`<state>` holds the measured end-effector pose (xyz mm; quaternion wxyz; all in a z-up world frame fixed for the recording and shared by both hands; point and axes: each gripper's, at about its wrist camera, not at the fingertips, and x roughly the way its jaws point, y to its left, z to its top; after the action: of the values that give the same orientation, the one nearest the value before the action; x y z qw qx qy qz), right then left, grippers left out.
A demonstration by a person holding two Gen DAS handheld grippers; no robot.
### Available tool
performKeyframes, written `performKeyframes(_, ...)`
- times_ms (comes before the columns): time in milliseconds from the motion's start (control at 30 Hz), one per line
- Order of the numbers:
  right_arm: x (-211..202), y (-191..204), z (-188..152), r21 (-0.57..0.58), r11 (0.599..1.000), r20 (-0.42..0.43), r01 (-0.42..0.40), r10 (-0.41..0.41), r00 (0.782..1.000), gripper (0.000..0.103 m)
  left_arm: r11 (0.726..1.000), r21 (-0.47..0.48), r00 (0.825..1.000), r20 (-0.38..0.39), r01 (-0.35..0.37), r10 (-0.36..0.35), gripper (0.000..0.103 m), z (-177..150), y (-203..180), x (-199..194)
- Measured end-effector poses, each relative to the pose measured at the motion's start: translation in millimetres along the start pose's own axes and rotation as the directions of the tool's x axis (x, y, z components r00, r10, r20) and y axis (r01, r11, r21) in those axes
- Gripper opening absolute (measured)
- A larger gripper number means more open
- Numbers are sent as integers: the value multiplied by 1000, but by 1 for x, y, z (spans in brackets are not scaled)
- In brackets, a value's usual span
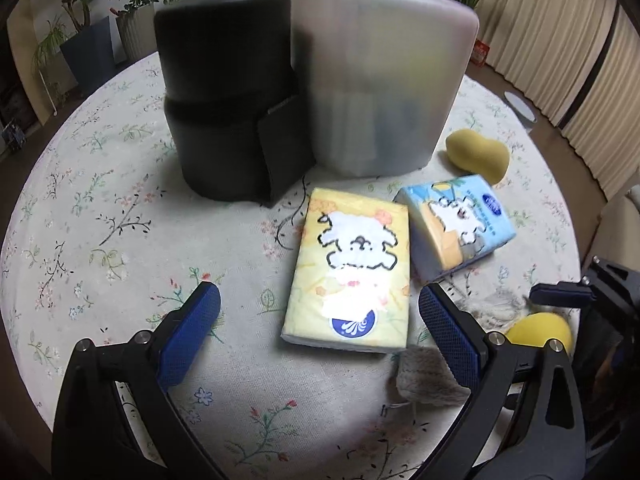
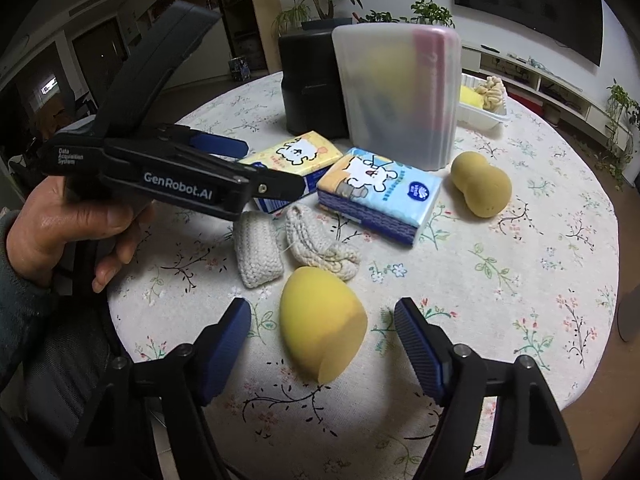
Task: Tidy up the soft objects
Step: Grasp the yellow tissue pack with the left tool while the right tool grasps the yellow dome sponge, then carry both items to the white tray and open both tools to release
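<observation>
A yellow tissue pack point(image 1: 352, 268) lies flat on the flowered tablecloth, between the fingers of my left gripper point(image 1: 320, 298), which stands open with its pads clear of the pack. To its right lies a blue tissue pack point(image 1: 456, 224). In the right wrist view an egg-shaped yellow sponge point(image 2: 320, 332) sits between the fingers of my right gripper point(image 2: 322, 312), open, with a gap on both sides. Two knitted cream cloths point(image 2: 258, 256) point(image 2: 320, 252) lie just beyond it. A peanut-shaped sponge point(image 2: 480, 184) rests to the right.
A frosted plastic container point(image 2: 400, 96) and a black cylinder point(image 2: 308, 80) stand at the back of the round table. A white tray point(image 2: 484, 114) holding a sponge and a knitted piece sits behind them. A hand point(image 2: 60, 232) holds the left gripper point(image 2: 272, 168).
</observation>
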<state>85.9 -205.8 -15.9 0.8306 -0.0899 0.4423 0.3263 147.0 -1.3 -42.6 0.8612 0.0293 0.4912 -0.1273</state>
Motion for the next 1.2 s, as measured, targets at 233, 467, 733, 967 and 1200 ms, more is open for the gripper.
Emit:
performKeyframes(233, 6, 1, 2, -6, 1000, -10, 6, -7, 1000, 72, 1000, 23, 1000, 9, -17, 17, 100, 2, -1, 1)
performKeyframes(467, 7, 3, 1, -17, 999, -5, 39, -39, 999, 53, 999, 20, 999, 43, -33, 33, 66, 4, 1, -2)
performKeyframes(733, 4, 5, -1, -26, 999, -4, 43, -43, 999, 41, 1000, -13, 998, 61, -21, 22, 51, -4, 6, -10)
performKeyframes(967, -3, 6, -4, -20, 999, 2, 42, -42, 999, 41, 999, -43, 998, 68, -11, 14, 50, -11, 4, -15)
performKeyframes(1200, -11, -1, -7, 16, 999, 0, 29, -29, 1000, 41, 995, -101, 997, 81, -1, 10, 50, -27, 10, -29)
